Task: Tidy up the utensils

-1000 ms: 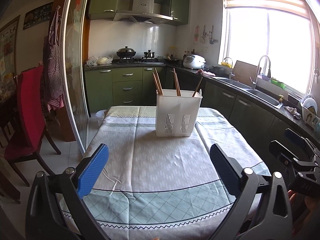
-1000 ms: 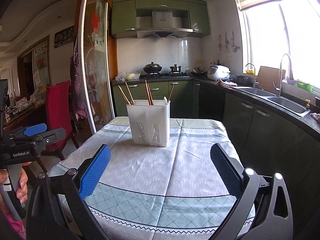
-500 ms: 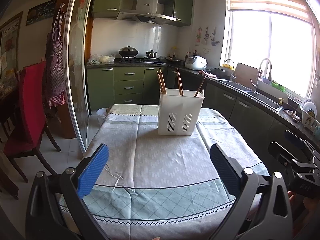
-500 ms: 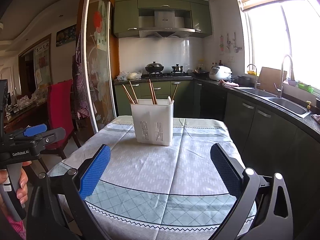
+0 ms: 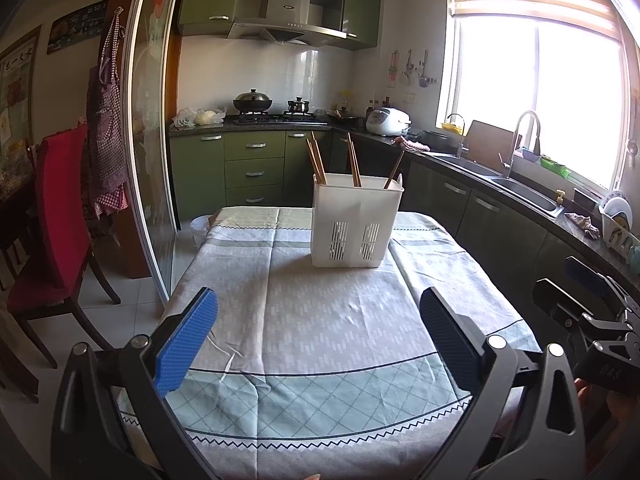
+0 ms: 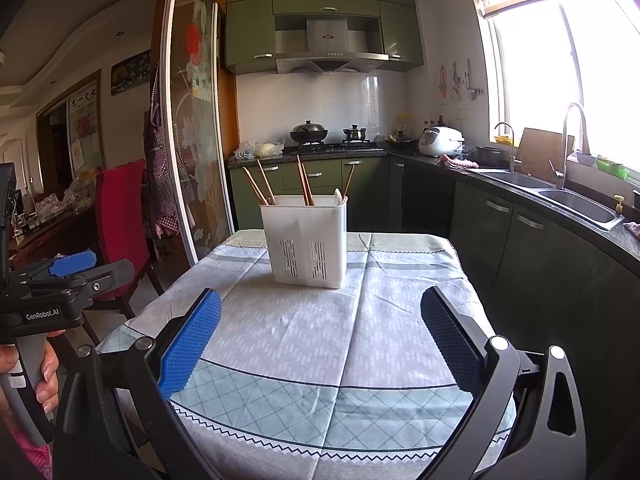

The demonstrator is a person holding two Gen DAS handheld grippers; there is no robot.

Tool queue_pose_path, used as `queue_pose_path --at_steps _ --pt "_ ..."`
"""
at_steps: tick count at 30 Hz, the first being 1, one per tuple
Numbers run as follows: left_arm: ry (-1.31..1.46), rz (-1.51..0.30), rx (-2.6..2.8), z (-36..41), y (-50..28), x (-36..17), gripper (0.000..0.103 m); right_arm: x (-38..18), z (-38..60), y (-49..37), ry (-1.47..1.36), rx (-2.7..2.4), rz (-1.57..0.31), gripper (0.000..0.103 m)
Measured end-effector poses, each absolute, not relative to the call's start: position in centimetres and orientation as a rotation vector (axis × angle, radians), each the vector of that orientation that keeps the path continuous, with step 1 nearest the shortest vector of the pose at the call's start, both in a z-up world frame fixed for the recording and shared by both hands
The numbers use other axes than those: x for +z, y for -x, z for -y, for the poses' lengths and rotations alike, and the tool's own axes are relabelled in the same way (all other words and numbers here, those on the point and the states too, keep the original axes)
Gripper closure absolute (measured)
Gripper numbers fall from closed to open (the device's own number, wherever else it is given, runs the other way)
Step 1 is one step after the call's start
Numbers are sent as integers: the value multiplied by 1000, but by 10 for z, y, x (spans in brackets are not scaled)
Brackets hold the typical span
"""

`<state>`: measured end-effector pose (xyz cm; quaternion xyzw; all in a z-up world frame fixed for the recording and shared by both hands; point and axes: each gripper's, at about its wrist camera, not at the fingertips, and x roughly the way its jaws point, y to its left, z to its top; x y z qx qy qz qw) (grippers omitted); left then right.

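Both grippers hang over the near edge of the table, spread wide with nothing between the blue pads. Left gripper (image 5: pixel 318 336) sits at the near left, right gripper (image 6: pixel 320 338) at the near right; each shows at the edge of the other's view, and a hand (image 6: pixel 44 372) grips the left one's grey handle.

Under them lies the tablecloth (image 5: pixel 320 320), grey-white in the middle with a checked green border and a zigzag hem at the near side.

Farther on, toward the far end of the table and well apart from both grippers, stands the white holder (image 5: pixel 356 222), upright, with slotted vents low on its near face. Wooden chopsticks (image 5: pixel 316 162) lean out of its top in three groups: left, middle and right. In the right wrist view a pale spoon tip (image 6: pixel 339 197) pokes up at its right end.

A red chair (image 5: pixel 60 216) stands left of the table. Beyond are green cabinets (image 5: pixel 252 172), a stove with a wok (image 6: pixel 309 133), and a sink (image 6: pixel 576 202) on the right under the window.
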<state>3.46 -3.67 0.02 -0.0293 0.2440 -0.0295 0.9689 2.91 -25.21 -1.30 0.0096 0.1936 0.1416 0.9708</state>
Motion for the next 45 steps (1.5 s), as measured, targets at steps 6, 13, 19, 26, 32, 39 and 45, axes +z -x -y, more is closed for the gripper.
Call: queue_pose_path --at_steps 6,13,19,26,32,39,45 --pt "52 -493 -60 38 -35 0 7 -14 252 -29 -20 289 -392 5" --pt "37 -490 -51 37 -33 1 7 -14 251 -29 -23 293 -395 5" --pt "-10 -504 -48 42 -34 2 7 -14 251 -29 -26 296 -397 5" --pt "14 -503 -48 37 -35 3 7 -14 252 -29 -28 293 -397 5" --pt "21 -500 -43 35 -35 4 7 -14 251 -29 -25 293 -400 5" --pt "20 -499 -42 36 -34 5 7 -14 252 -30 -25 293 -400 5" --pt "45 -502 -78 35 -35 6 7 -15 251 -30 -23 293 -402 5"
